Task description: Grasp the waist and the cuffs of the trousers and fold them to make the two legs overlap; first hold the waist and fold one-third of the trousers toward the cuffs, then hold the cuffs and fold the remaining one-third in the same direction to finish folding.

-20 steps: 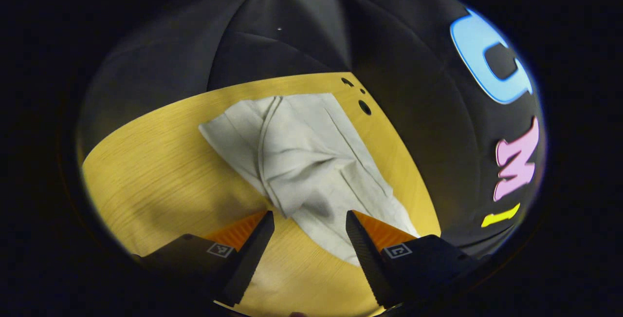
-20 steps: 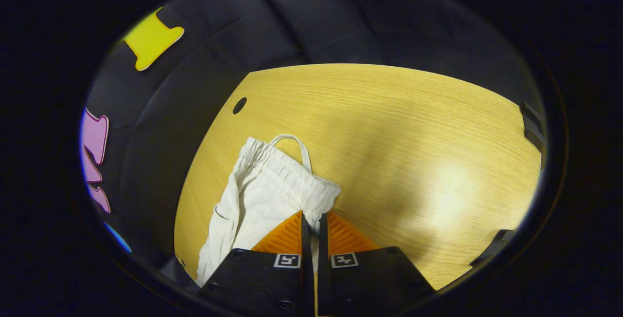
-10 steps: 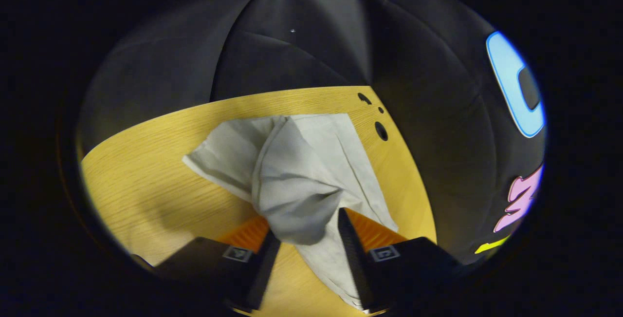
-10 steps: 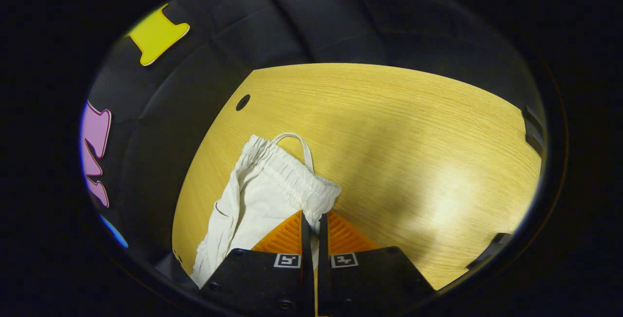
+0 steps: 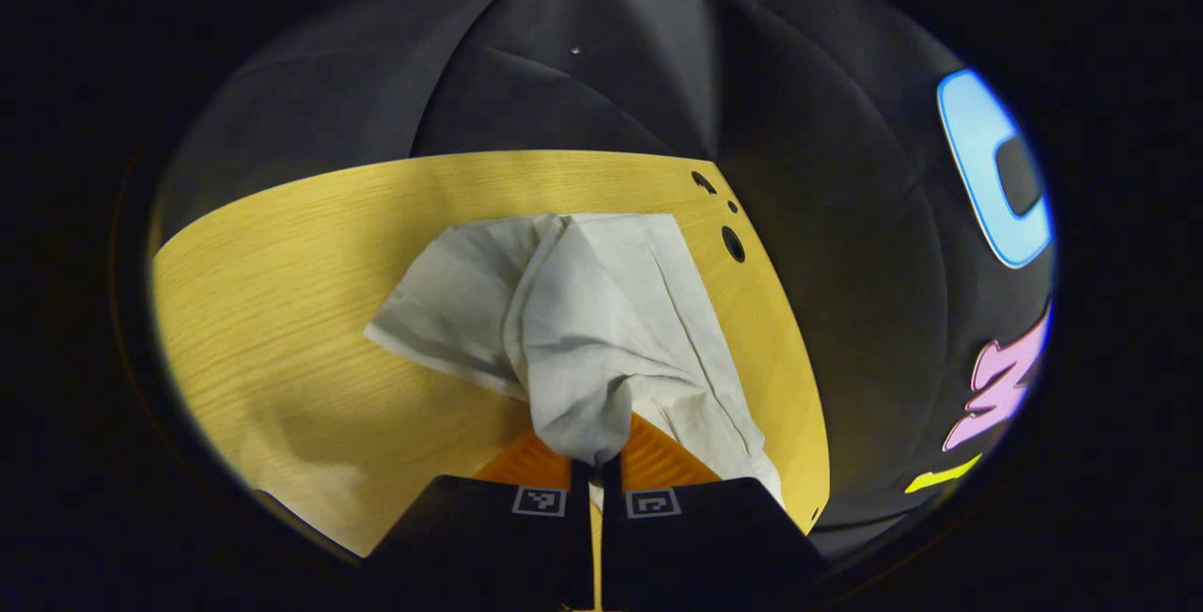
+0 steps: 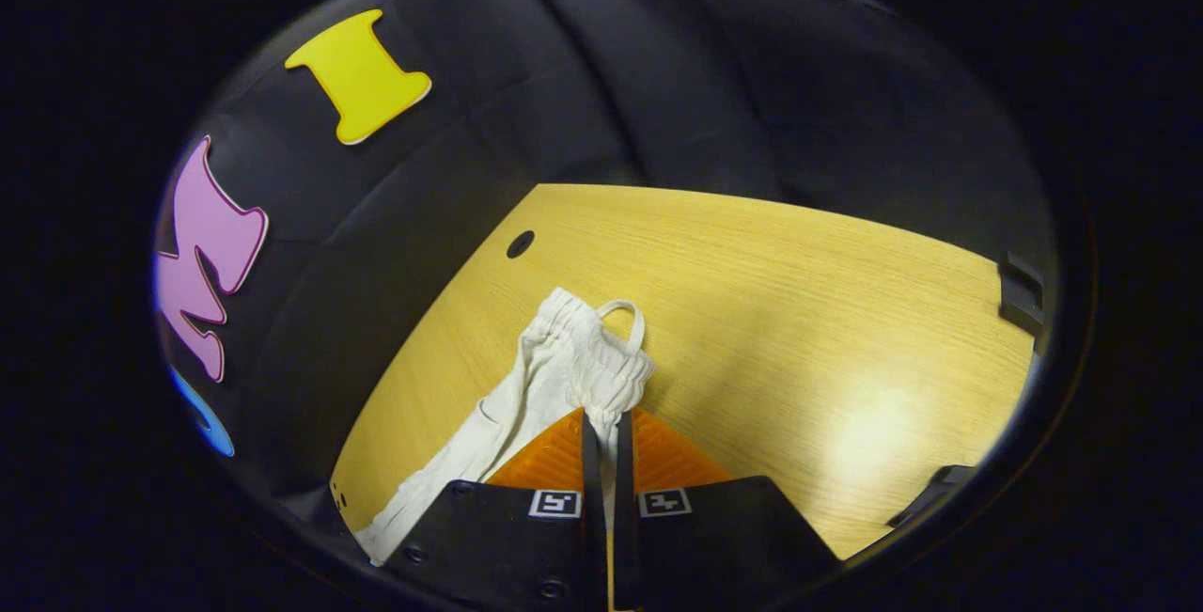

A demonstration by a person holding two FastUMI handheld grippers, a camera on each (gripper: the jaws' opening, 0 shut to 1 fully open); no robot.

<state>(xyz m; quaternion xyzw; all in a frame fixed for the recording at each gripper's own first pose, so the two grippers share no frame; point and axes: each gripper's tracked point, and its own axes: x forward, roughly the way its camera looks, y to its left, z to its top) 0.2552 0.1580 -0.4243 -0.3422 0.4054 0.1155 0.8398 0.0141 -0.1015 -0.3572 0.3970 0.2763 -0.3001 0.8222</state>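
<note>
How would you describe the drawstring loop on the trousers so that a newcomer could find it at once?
Start at the wooden table, then find the white trousers bunched in the right claw. At their gathered waistband, a narrow cord arches out as a small loop, the only open ring there.

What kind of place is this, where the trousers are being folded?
Probably a recording booth, not a home: black cloth walls surround a bare wooden table with cable holes, where the left gripper and right gripper grip white trousers.
</note>
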